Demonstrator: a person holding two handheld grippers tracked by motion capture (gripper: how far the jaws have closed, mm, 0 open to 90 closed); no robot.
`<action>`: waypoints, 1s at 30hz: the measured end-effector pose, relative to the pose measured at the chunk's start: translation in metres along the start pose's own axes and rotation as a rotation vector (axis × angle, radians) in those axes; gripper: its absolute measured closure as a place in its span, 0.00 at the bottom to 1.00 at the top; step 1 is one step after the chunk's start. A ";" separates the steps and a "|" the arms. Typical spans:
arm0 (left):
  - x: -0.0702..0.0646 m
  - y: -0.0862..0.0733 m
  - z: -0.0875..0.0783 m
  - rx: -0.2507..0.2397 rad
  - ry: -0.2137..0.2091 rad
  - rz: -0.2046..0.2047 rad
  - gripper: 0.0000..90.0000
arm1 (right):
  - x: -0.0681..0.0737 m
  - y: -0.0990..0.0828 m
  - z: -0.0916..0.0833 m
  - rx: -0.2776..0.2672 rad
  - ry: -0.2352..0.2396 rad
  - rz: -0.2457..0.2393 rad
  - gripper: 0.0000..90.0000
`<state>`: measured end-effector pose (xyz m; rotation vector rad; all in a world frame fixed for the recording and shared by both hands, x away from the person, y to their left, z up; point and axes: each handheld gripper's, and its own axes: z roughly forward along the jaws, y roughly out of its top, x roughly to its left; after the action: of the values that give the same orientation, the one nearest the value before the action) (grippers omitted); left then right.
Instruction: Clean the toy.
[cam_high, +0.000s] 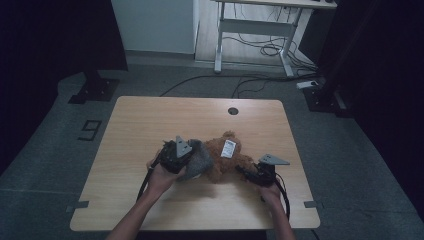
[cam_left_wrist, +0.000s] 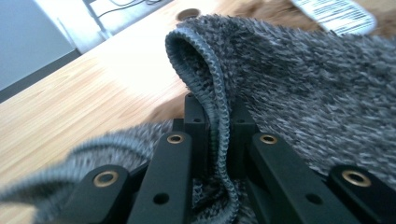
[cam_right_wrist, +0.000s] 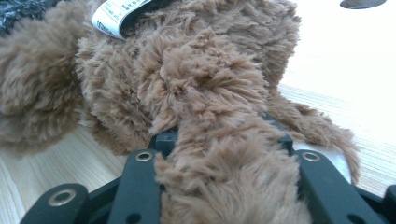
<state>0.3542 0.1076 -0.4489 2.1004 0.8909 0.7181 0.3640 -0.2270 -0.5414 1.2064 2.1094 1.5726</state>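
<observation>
1. My left claw (cam_left_wrist: 217, 135) is clamped on the ribbed hem of a grey knit garment (cam_left_wrist: 299, 84), holding it up to stretch over the brown plush toy (cam_high: 227, 160) mid-table.
2. My right claw (cam_right_wrist: 224, 154) grips a furry limb, anchoring the toy.
3. A white tag (cam_right_wrist: 116, 14) carries print too blurred to read.

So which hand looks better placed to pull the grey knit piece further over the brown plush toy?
Probably the left. The left gripper is already shut on the grey knit piece at its ribbed hem, while the right gripper is clamped on the brown plush toy, holding it in place.
</observation>
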 end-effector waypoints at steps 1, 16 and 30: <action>0.004 -0.004 -0.001 0.004 0.001 -0.015 0.91 | 0.000 0.000 0.000 0.000 0.000 0.001 0.68; 0.036 -0.069 0.010 0.088 -0.090 -0.225 0.91 | 0.002 -0.004 0.003 0.073 0.055 0.018 0.70; 0.042 -0.068 0.044 0.106 -0.141 -0.273 0.91 | 0.001 0.000 0.020 0.188 0.013 -0.018 0.72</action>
<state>0.3856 0.1558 -0.5195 2.0381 1.1287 0.3834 0.3763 -0.2128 -0.5486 1.2333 2.3128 1.4045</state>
